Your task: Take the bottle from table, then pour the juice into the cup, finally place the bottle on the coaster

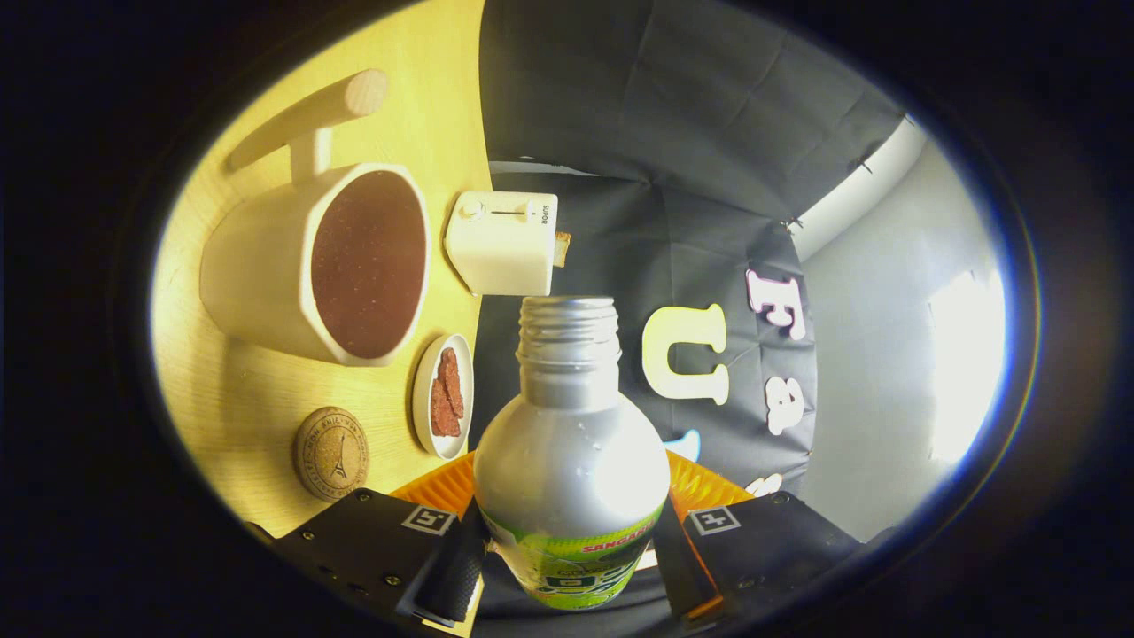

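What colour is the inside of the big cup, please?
Speckled dark reddish-brown inside the white cup, gripper view.

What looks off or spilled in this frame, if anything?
No spill stands out. The fingers are shut on the uncapped bottle, tipped toward the cup, so the table appears rotated sideways. The cup already holds dark contents. The coaster, small plate and toaster sit undisturbed.

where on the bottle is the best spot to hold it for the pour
On its wide lower body, where the gripper is shut on the bottle now, one finger on each side. The body there is broad and round, while the shoulder tapers to a narrow threaded neck that would likely slip. The open mouth stays free, tipped sideways near the cup.
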A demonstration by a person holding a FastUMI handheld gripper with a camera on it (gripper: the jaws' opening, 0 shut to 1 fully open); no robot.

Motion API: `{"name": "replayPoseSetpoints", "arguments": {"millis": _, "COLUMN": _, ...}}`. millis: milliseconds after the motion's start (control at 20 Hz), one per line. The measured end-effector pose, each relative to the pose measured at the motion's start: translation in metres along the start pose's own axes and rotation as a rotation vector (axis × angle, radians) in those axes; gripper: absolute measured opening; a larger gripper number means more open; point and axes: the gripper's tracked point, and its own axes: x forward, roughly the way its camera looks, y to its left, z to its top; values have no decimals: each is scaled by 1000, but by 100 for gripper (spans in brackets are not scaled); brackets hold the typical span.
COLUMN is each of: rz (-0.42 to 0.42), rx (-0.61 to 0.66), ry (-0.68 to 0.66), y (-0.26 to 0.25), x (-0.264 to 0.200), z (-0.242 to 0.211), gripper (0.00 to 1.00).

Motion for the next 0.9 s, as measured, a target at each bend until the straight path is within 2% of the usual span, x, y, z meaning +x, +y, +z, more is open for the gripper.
{"name": "replayPoseSetpoints", "arguments": {"millis": 250, "rz": 12, "rx": 115, "ry": 23, "y": 0, "x": 1, "z": -3, "gripper": 80}}
{"name": "replayPoseSetpoints", "arguments": {"millis": 500, "rz": -30, "rx": 191, "ry": 28, "y": -10, "x": 1, "z": -2, "gripper": 80}}
{"name": "replayPoseSetpoints", "arguments": {"millis": 900, "rz": -18, "rx": 432, "ry": 63, "y": -15, "x": 3, "z": -6, "gripper": 80}}
